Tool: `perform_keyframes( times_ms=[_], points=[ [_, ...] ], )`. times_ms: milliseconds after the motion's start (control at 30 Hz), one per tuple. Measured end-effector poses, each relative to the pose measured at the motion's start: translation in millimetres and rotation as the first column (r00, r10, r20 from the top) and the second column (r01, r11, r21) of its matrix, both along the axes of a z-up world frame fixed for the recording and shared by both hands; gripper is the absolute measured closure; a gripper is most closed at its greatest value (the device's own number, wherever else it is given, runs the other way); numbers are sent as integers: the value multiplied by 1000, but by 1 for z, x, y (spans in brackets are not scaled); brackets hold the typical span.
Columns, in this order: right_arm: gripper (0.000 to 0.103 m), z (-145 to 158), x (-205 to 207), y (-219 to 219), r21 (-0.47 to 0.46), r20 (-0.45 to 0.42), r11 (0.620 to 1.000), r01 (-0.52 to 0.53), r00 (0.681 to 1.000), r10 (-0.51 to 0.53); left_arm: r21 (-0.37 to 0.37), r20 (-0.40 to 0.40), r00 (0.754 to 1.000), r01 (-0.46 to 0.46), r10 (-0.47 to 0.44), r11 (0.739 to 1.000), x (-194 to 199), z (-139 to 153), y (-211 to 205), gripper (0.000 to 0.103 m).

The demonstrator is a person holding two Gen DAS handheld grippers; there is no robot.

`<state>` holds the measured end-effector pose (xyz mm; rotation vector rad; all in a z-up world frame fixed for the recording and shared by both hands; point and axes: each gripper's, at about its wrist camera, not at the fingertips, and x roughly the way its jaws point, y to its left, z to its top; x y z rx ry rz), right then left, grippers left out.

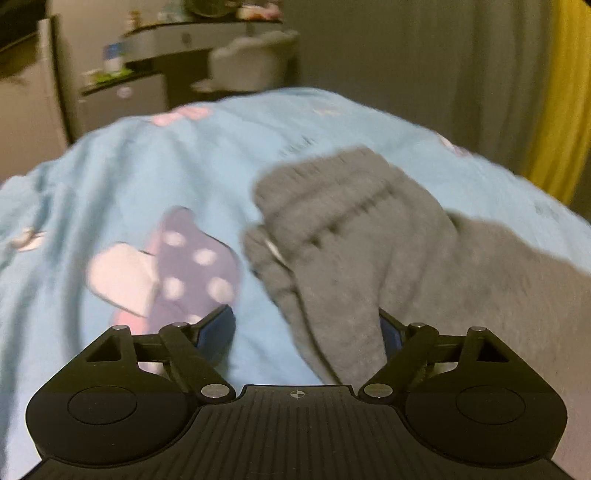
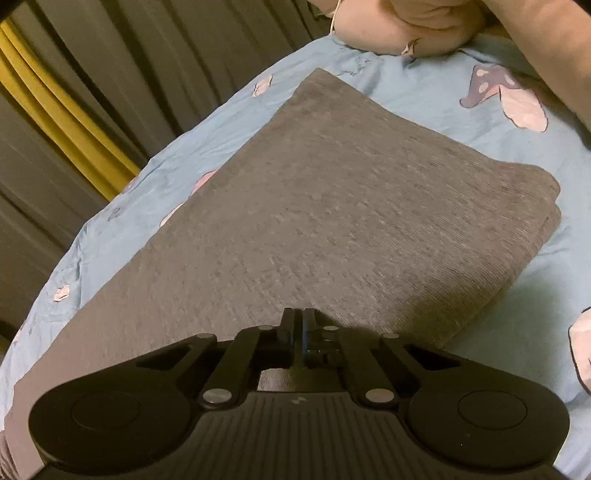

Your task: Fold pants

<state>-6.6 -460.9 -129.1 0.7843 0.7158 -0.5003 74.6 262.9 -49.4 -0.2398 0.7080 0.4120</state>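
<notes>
The grey pants (image 2: 332, 206) lie on the bed as a flat folded panel with a thick folded edge at the right. In the left wrist view their ribbed waistband end (image 1: 351, 210) is bunched up and blurred, and a strip of grey cloth runs down against the right finger (image 1: 391, 332). My left gripper (image 1: 304, 321) stands wide open; the cloth lies between its fingers at the right side, and the left finger (image 1: 218, 328) is apart from it over the sheet. My right gripper (image 2: 299, 325) is shut, fingers together just above the near part of the pants, with no cloth seen between them.
A light blue bedsheet (image 1: 110, 184) with mushroom prints covers the bed. Grey and yellow curtains (image 2: 66, 122) hang past its far edge. A desk and a pale chair (image 1: 251, 62) stand beyond the bed. A pinkish pillow (image 2: 406, 26) and a person's arm (image 2: 554, 55) are at the top right.
</notes>
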Motion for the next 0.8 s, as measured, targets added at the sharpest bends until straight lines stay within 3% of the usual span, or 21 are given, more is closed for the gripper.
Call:
perform_keyframes(
  times_ms=[67,100,200,300,367,400,433,500,567,633,667,700,733,800],
  points=[
    [100,4,4,6,-67,-17,998,-6,1000,5,-12,45,998,-32,32,999,-9,17,-8,27],
    [99,7,5,10,-93,-27,996,-13,1000,10,18,90,996,-3,1,1000,-14,28,-18,27],
    [95,10,11,11,-131,-32,991,-19,999,15,147,181,959,191,-216,971,-15,49,-70,17],
    [95,7,14,12,-147,-36,989,-23,999,17,167,119,892,414,-435,895,12,41,-126,20],
    [95,5,14,11,-147,-26,989,-20,1000,16,142,24,818,566,-575,812,39,20,-164,20],
    [95,4,13,9,-141,-16,990,-15,1000,13,138,-31,788,613,-615,778,53,5,-179,29],
    [95,3,13,8,-133,-6,991,-11,1000,10,186,-112,797,604,-594,775,70,-13,-194,25],
    [95,0,9,4,-103,22,995,2,1000,0,276,-93,837,543,-540,793,85,-23,-203,11],
    [95,-2,6,0,-76,45,997,12,999,-9,318,-70,903,424,-425,848,109,-17,-199,14],
    [95,-4,6,-2,-72,58,997,16,998,-12,367,-72,968,251,-242,896,134,-9,-186,21],
    [95,-5,7,-2,-76,61,997,16,998,-11,366,-77,983,186,-169,912,144,-4,-174,24],
    [95,-5,8,-2,-79,63,997,15,998,-10,330,-80,987,161,-142,930,146,2,-162,28],
    [95,-5,8,-2,-78,65,997,16,998,-11,250,-67,983,185,-173,951,141,8,-151,27],
    [95,-6,7,-3,-74,70,997,17,997,-12,166,-4,962,270,-273,949,121,14,-141,24]
  ],
)
